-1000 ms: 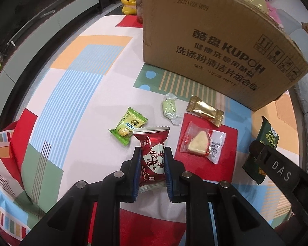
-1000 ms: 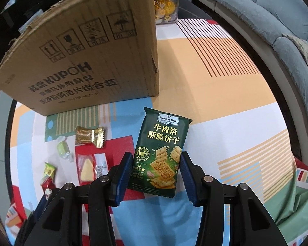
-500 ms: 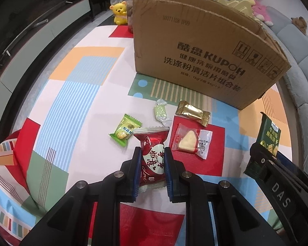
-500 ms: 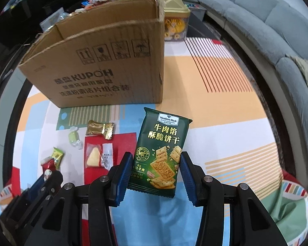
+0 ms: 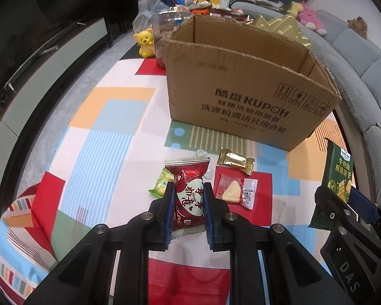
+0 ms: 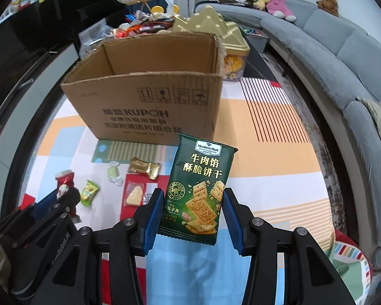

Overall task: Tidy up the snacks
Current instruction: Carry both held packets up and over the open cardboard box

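My left gripper (image 5: 188, 195) is shut on a red snack packet (image 5: 189, 190) and holds it above the table. My right gripper (image 6: 193, 204) is shut on a dark green cracker packet (image 6: 199, 185), also lifted; this packet shows at the right of the left wrist view (image 5: 339, 172). An open cardboard box (image 5: 243, 91) stands behind, also in the right wrist view (image 6: 149, 99). On the patterned cloth lie a gold candy (image 5: 235, 161), a clear packet with a yellow wedge (image 5: 235, 190), a green candy (image 5: 162, 183) and a pale green candy (image 6: 114, 175).
A yellow bear figure (image 5: 146, 43), a clear jar (image 5: 165, 30) and a gold tin (image 6: 216, 30) stand behind the box amid loose wrappers. A grey sofa (image 6: 343, 50) curves along the right. The table's edge runs along the left (image 5: 38, 117).
Both grippers have risen and pulled back with their packets, so the box's open top now shows. The snacks on the cloth have not moved.
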Available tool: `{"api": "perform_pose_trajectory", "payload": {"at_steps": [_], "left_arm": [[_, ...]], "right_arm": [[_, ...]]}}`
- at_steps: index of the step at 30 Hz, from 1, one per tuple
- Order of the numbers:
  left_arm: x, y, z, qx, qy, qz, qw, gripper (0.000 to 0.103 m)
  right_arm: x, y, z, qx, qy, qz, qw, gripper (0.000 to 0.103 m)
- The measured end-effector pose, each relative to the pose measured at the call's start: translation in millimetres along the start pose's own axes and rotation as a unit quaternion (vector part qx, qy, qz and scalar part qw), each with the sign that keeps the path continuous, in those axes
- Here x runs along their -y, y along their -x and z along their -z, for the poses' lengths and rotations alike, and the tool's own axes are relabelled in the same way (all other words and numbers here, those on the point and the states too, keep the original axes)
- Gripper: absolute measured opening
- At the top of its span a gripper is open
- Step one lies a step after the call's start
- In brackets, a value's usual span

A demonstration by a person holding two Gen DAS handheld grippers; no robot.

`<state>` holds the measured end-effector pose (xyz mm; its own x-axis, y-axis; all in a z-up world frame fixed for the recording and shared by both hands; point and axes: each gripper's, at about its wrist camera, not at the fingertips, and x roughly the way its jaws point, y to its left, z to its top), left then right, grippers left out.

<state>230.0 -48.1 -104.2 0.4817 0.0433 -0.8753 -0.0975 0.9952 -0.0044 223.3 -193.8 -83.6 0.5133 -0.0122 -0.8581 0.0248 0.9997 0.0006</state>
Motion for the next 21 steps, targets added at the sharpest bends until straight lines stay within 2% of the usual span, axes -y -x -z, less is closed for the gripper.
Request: {"api": "perform_pose_trajectory", "payload": {"at_steps": [10, 21], "left_arm": [[1, 21, -12, 0.031, -0.032, 0.003, 0.9990, 0.021], [3, 46, -32, 0.059, -0.042, 0.018, 0.9972, 0.021]], "right_arm": [[-9, 25, -8, 0.036, 0.023, -0.018, 0.999, 0.048], [-8, 46, -20, 0.062, 0.026, -0.022, 0.997, 0.048]]}}
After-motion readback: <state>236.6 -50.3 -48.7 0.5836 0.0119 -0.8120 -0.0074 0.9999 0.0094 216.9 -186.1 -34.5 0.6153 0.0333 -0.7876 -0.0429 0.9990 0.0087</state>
